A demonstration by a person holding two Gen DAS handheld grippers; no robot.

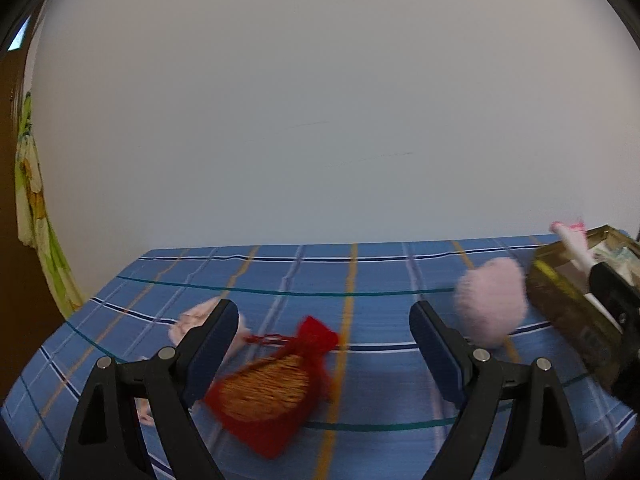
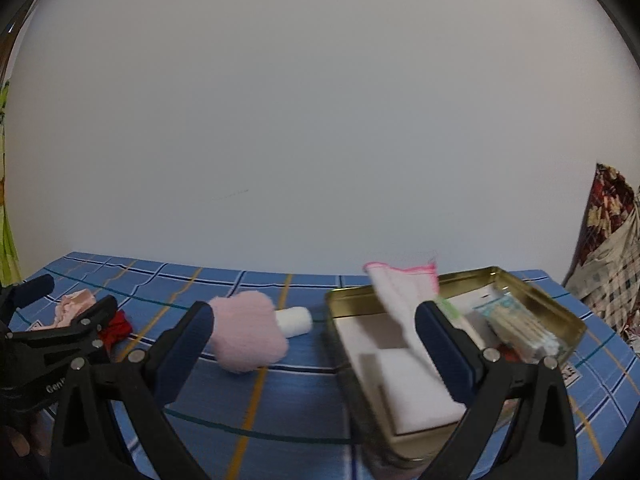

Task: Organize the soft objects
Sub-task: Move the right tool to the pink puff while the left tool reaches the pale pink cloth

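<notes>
Lying between the spread, empty left claw (image 1: pixel 324 344) and gold tin (image 2: pixel 576 320), a pink puff (image 2: pixel 248 334); right claw (image 2: pixel 314 338) spread too.

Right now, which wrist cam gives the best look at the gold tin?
Right wrist view. The gold tin shows whole and open, its contents visible, including a white cloth with pink edging. The left wrist view catches only a blurred part of the tin at the right edge, partly behind the right gripper.
</notes>
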